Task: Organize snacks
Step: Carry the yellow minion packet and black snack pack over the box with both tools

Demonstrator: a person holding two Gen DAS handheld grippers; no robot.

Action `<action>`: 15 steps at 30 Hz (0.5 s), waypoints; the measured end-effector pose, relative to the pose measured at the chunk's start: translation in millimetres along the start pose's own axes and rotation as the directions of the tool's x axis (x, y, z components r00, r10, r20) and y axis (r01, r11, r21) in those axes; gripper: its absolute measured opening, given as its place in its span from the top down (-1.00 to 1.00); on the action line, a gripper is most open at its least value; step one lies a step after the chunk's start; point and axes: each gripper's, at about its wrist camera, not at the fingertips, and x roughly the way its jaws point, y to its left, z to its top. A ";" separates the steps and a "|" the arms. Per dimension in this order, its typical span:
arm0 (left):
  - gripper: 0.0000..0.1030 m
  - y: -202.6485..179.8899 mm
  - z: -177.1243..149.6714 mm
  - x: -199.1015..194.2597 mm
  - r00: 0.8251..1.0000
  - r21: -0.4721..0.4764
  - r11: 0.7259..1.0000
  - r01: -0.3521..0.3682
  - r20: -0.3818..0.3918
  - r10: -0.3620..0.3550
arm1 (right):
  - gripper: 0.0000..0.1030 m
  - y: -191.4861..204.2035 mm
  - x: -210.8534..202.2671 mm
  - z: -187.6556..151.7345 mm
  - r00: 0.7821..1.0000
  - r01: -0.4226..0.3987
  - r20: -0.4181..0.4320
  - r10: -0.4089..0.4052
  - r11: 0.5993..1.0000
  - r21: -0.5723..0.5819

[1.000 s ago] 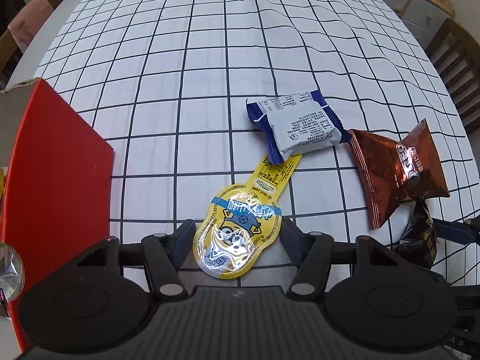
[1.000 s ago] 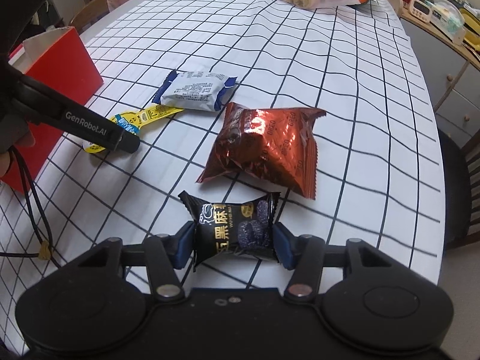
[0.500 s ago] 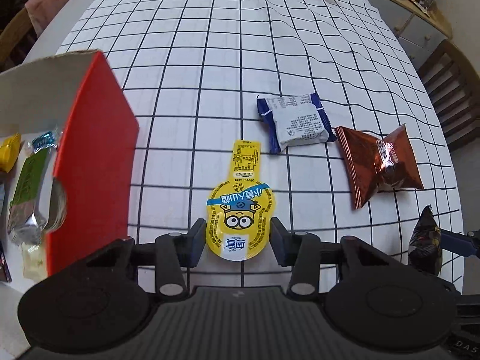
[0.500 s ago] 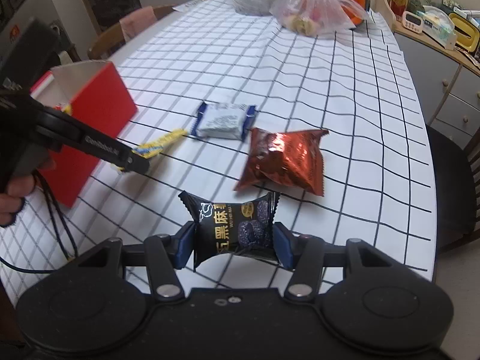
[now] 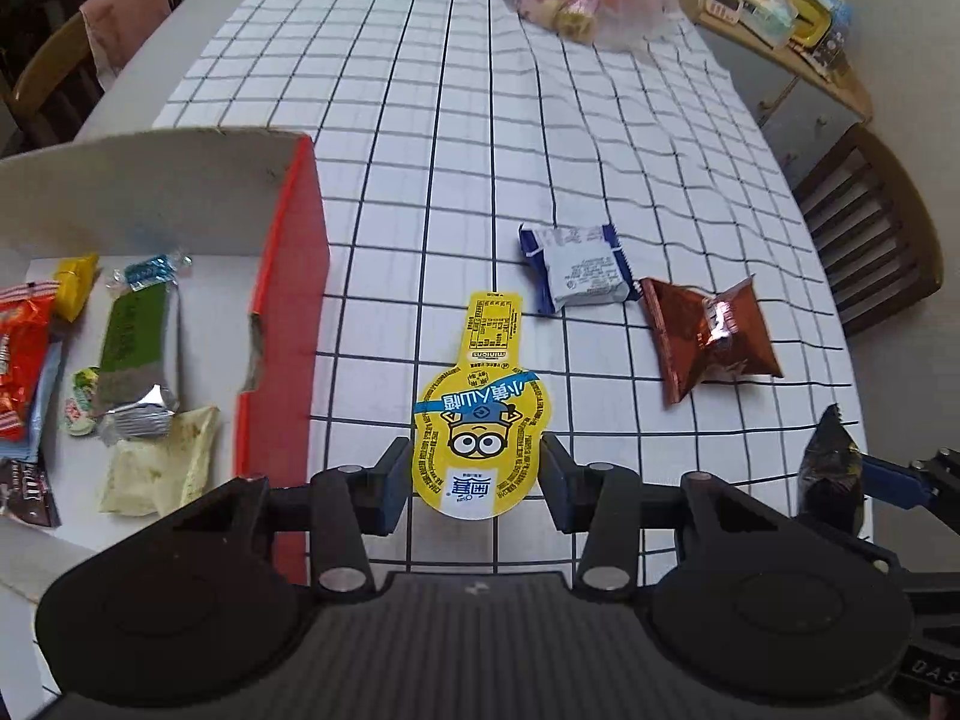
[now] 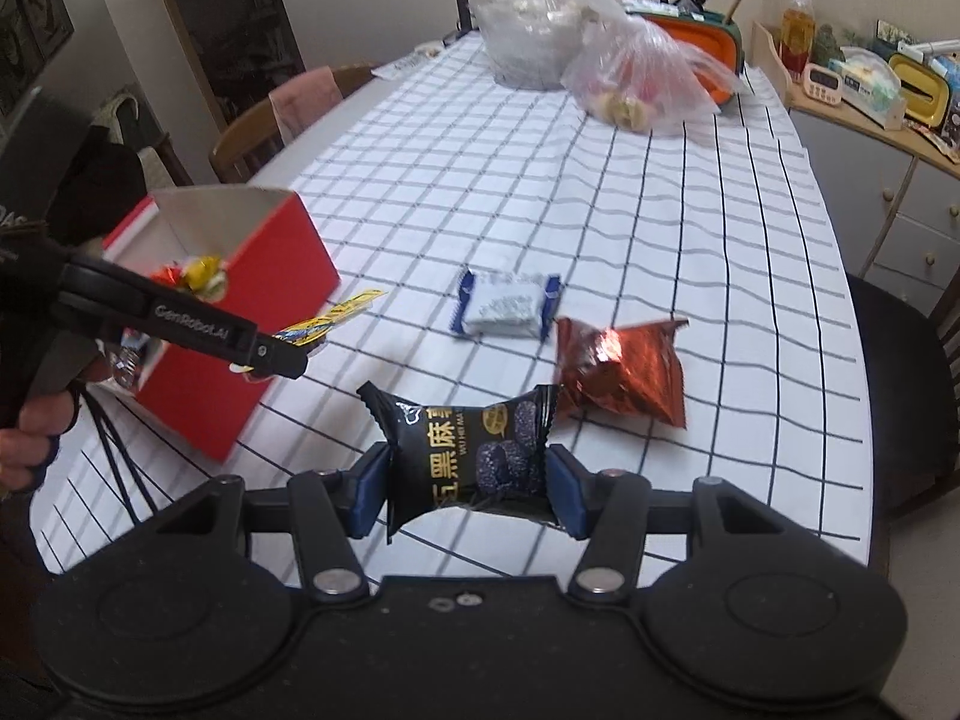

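My left gripper [image 5: 477, 489] is shut on a yellow minion snack pouch [image 5: 480, 420] and holds it above the table, right of the red box [image 5: 288, 312]. My right gripper [image 6: 468, 483] is shut on a black sesame snack pack [image 6: 468, 456], lifted above the table. That pack also shows at the right edge of the left wrist view [image 5: 831, 468]. A blue-and-white packet [image 5: 579, 267] and a brown foil packet [image 5: 708, 330] lie on the checked tablecloth. The left gripper and the pouch show in the right wrist view [image 6: 288, 348], next to the red box [image 6: 240, 312].
The red box holds several snacks, among them a green bar [image 5: 132, 336]. Plastic bags [image 6: 636, 72] and an orange container [image 6: 696, 36] stand at the table's far end. Chairs stand at the right [image 5: 870, 228] and far left [image 5: 78, 78]. A cabinet [image 6: 888, 180] with clutter stands at the right.
Both grippers have risen with their snacks. The left one has come up beside the red box, so the box's inside now shows. The right one has lifted the black pack higher.
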 end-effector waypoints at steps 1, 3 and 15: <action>0.15 1.4 -0.7 -7.4 1.000 0.002 1.000 0.001 0.011 -0.001 | -0.05 4.2 -2.1 1.9 1.000 -0.003 0.007 0.003 1.000 -0.002; 0.15 5.7 -2.0 -21.2 1.000 0.000 1.000 0.007 0.030 -0.007 | -0.05 13.9 -4.8 6.5 1.000 -0.004 0.020 0.005 1.000 -0.011; 0.15 61.9 -3.7 -79.1 0.991 -0.024 1.000 -0.011 0.137 0.014 | -0.05 97.0 4.0 38.9 0.997 -0.050 0.058 0.056 0.994 -0.098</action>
